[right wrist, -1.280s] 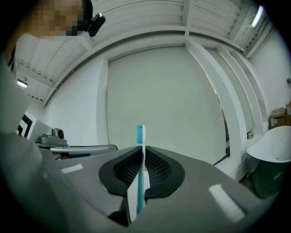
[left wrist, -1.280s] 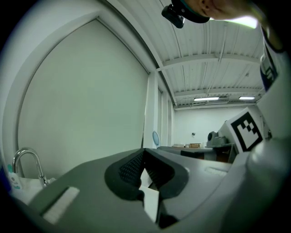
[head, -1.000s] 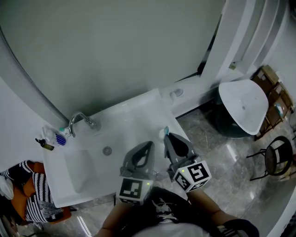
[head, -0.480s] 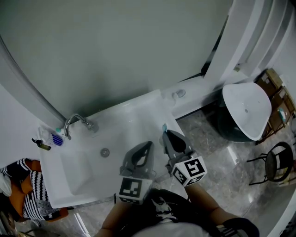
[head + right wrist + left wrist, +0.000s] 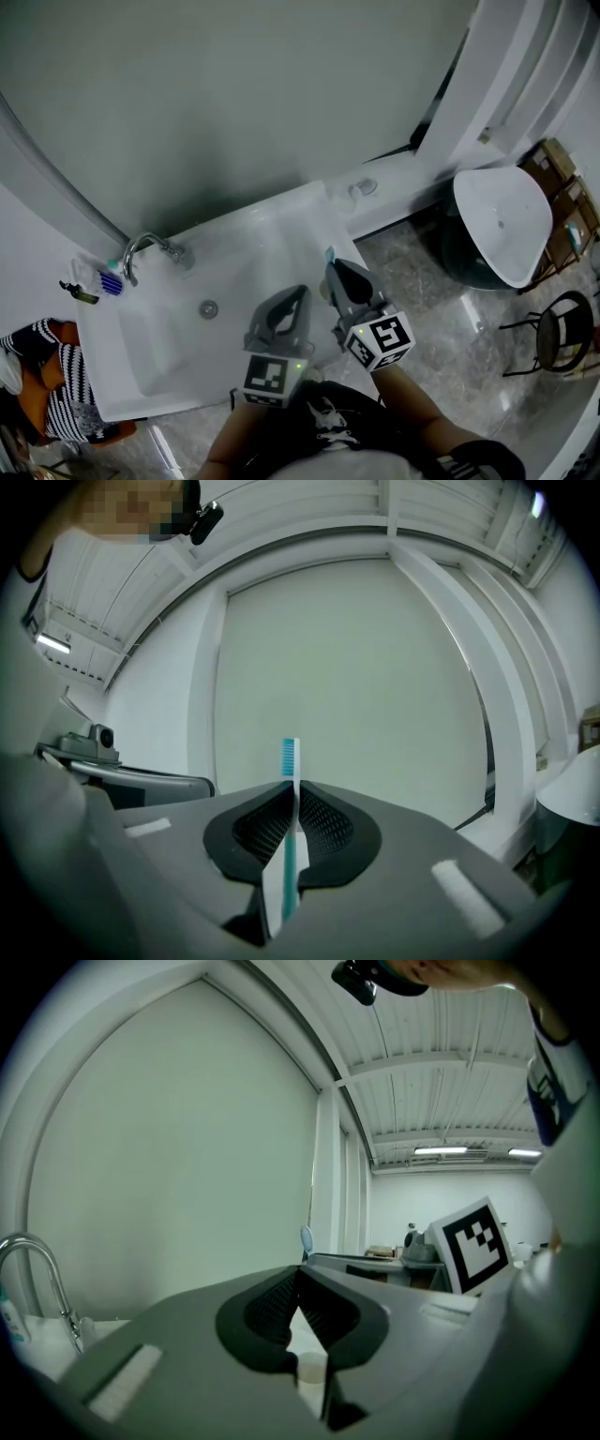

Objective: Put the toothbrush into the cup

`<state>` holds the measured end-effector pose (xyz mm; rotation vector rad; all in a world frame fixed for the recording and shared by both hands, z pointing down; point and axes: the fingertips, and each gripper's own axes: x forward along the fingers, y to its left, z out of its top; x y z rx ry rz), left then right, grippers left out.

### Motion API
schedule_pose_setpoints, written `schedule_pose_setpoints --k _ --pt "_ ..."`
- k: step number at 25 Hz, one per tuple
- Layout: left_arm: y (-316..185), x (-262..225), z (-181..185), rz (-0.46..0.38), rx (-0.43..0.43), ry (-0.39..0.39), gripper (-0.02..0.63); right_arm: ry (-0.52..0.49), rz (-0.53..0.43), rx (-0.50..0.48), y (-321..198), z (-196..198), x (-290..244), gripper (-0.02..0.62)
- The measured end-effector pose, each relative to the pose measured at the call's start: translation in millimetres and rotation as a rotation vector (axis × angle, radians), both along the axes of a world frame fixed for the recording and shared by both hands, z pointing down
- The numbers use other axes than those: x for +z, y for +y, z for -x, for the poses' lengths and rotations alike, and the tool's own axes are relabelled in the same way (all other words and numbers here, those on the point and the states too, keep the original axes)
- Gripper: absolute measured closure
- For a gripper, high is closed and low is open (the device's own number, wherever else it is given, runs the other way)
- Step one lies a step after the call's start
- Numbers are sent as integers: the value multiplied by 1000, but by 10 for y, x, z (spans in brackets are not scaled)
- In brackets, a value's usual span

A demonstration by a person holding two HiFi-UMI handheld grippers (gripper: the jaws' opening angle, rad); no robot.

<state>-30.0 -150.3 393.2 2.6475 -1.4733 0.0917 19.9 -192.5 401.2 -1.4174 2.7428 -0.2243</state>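
Lower now — right hand-held gripper tight on one toothbrush, left hand-held gripper closed.

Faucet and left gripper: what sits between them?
In the head view, only the white sink basin with its round drain lies between the faucet and the left gripper.

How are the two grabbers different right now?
The right gripper is shut on an upright teal toothbrush; the left gripper is shut with no toothbrush. In the head view the right gripper sits farther forward than the left gripper. Both are grey, carry marker cubes and hang by the white sink.
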Motion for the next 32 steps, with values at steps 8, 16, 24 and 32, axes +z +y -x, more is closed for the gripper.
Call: schedule_pose_setpoints --k 8,16,24,32 --pt "-36 111 -19 12 -10 -12 606 8 -1 -31 -84 -17 205 574" --pt "-16 137 -13 19 -19 -11 606 17 -19 -57 -135 -7 304 574" --pt "-5 184 -32 24 -20 -18 606 31 -28 -88 -183 -21 418 574" --pt "-20 218 -42 42 -25 -10 606 30 -6 -103 -260 -30 622 574"
